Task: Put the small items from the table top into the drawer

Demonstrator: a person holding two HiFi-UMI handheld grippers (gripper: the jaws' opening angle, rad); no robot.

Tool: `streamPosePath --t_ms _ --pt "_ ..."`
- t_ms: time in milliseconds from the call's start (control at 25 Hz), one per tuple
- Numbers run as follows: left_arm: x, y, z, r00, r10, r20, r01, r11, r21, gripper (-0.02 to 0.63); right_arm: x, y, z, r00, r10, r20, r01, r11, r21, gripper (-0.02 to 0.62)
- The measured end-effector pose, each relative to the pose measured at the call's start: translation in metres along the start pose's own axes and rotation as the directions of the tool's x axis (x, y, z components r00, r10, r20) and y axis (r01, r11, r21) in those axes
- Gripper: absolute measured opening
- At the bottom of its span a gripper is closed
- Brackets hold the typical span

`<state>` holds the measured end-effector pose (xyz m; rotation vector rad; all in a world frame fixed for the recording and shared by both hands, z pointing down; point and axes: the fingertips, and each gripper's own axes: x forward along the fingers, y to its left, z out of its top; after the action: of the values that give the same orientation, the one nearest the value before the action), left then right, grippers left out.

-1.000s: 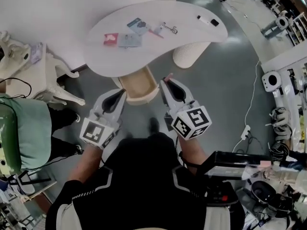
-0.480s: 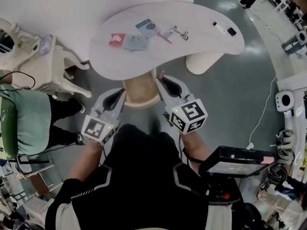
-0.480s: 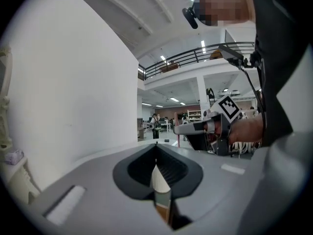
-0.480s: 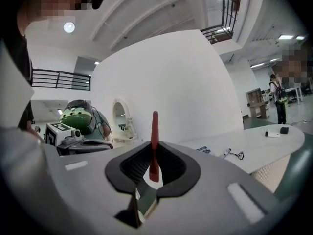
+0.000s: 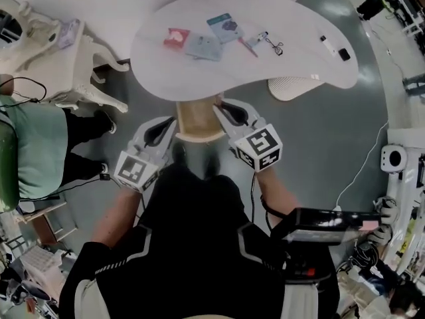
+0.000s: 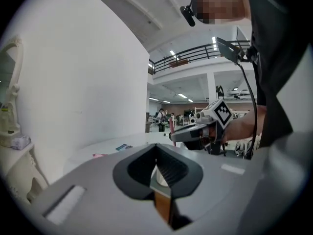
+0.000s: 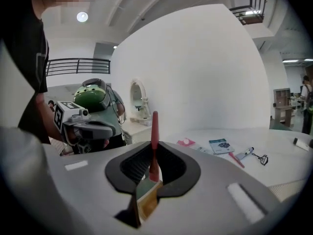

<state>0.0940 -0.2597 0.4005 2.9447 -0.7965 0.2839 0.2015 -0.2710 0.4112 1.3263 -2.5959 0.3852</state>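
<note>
- The slender red item (image 7: 154,131) stands upright between the pads of my right hand-held gripper (image 7: 154,153), which is clenched on its lower end.
- In the head view, my right hand-held gripper (image 5: 219,103) is just beside the right side of the open drawer (image 5: 192,137), close under the near edge of the tabletop (image 5: 292,18).
- The drawer is pulled out from under the tabletop. It is a pale wooden tray, and I cannot make out anything inside it.
- My left hand-held gripper (image 6: 156,148) is clenched with its tips together and grasps nothing. Only the ribbed white pedestal (image 5: 292,85) and a strip of wood show through the gap behind the pads.
- In the head view, my left hand-held gripper (image 5: 170,121) sits just beside the drawer's left side, so the drawer lies between my two tools.
- The other small items lie on the tabletop:
  - a pink-red card (image 5: 176,37) touching a grey-blue card (image 5: 203,46);
  - a blue booklet (image 5: 224,25) just beyond them;
  - a red pen (image 5: 248,46) near a black wire clip (image 5: 275,46);
  - a white marker (image 5: 326,40) and a small black piece (image 5: 343,54), well apart towards the right end.
- A white ornate stand (image 5: 60,72) is to the left of the tabletop, with a seated person in a mint top (image 5: 36,158) near it.
</note>
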Motion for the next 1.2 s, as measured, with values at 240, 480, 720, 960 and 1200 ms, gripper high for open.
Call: streamPosePath --t_ms 240,480,720,960,1200 --pt "0.001 0.018 -0.027 0.998 0.015 -0.055 -0.017 0.999 -0.034 0.000 0.036 0.004 -0.051 0.983 0.061 -0.172 -0.078 0.993 -0.092 0.043" --pt "0.000 0.025 -0.058 0.998 -0.002 -0.059 -0.003 0.996 -0.092 0.000 0.066 0.016 -0.104 0.934 0.116 -0.337 -0.194 0.959 -0.208 0.043" --pt "-0.002 0.036 -0.095 0.994 -0.004 -0.109 -0.009 0.992 -0.124 0.000 0.091 0.024 -0.148 0.873 0.146 -0.466 -0.288 0.925 -0.249 0.041" --pt "0.004 0.038 -0.122 0.994 -0.021 -0.111 0.006 0.991 -0.131 0.000 0.112 0.021 -0.190 0.808 0.114 -0.578 -0.361 0.871 -0.334 0.041" --pt "0.005 0.042 -0.142 0.989 -0.032 -0.142 0.009 0.987 -0.162 0.000 0.124 0.028 -0.222 0.746 0.119 -0.655 -0.445 0.821 -0.358 0.041"
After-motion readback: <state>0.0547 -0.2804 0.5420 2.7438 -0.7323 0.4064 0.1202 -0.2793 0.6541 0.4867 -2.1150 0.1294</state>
